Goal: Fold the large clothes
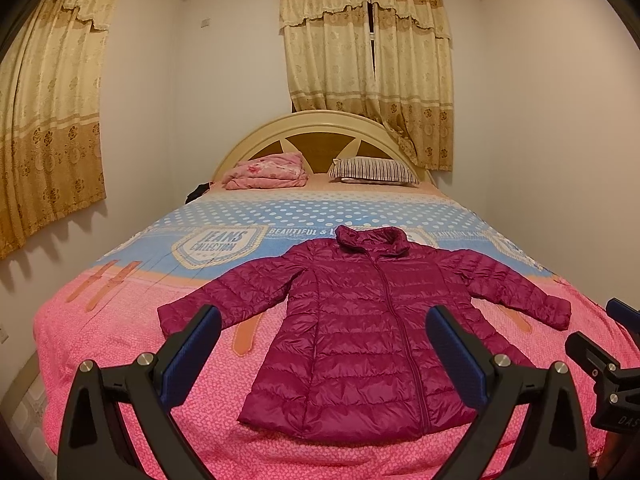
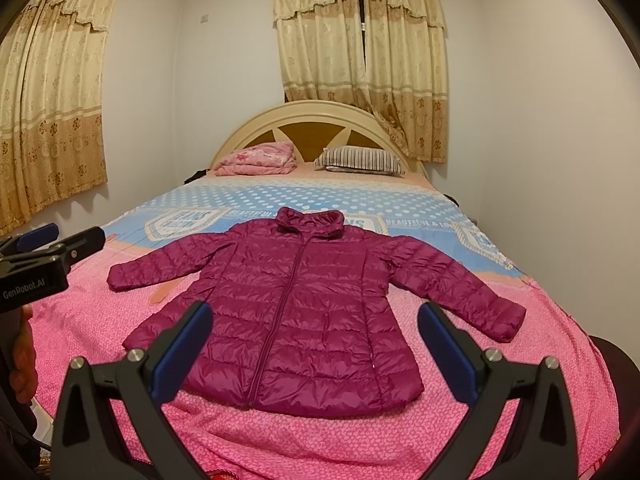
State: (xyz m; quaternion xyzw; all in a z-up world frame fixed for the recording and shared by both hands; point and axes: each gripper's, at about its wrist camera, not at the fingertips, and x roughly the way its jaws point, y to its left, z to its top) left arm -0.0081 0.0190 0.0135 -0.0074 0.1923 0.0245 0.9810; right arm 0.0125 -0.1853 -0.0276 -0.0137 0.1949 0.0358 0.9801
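Note:
A magenta quilted puffer jacket lies flat and face up on the bed, zipped, collar toward the headboard, both sleeves spread out to the sides. It also shows in the right wrist view. My left gripper is open and empty, held above the jacket's hem at the foot of the bed. My right gripper is open and empty, also above the hem. The right gripper shows at the right edge of the left wrist view, and the left gripper at the left edge of the right wrist view.
The bed has a pink and blue printed cover. A folded pink blanket and a striped pillow lie by the cream headboard. Curtains hang behind and at the left. White walls stand close on both sides.

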